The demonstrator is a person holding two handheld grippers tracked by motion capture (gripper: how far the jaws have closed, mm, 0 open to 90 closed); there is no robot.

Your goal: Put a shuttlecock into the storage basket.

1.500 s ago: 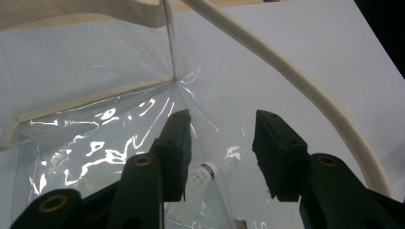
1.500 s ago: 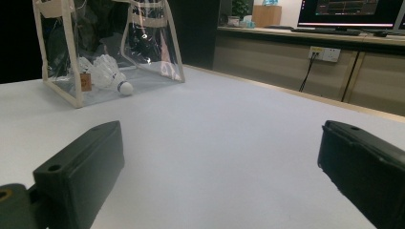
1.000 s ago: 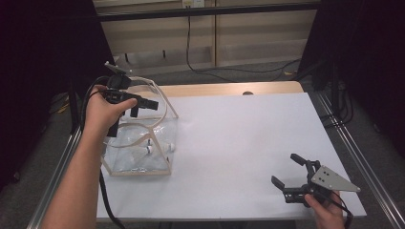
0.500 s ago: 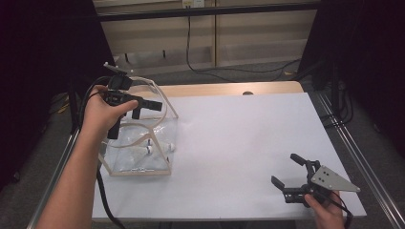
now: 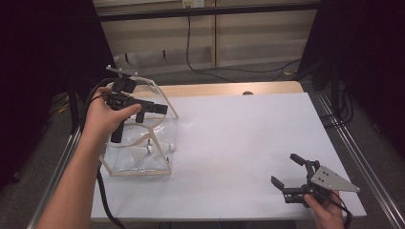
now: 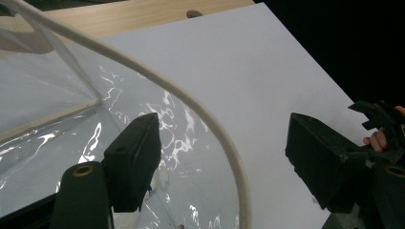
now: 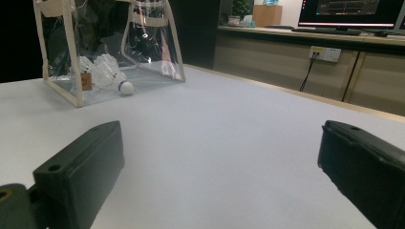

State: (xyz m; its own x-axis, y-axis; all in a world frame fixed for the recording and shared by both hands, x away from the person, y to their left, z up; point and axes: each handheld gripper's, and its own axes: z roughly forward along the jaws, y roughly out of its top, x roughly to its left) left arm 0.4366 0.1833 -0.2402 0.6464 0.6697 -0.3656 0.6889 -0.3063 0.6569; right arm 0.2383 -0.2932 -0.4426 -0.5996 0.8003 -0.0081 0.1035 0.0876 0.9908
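Observation:
A clear plastic bag with cream trim stands at the left of the white table, with shuttlecocks lying on its bottom. My left gripper hovers at the bag's top. Its jaws have just been opening. In the left gripper view the cream handle curves through the gap of the left gripper, and neither pad presses on it. My right gripper rests open near the front right edge, with nothing between its jaws. The right gripper view looks past the right gripper across to the bag and the shuttlecocks.
A bare wooden strip runs along the table's far edge, with a metal rail on the right side. A cable trails from the left gripper down past the front left. Cabinets and cords lie beyond the table.
The left gripper's jaws have spread wider around the bag's handle, and the hand has shifted only slightly. The right gripper has stayed in place.

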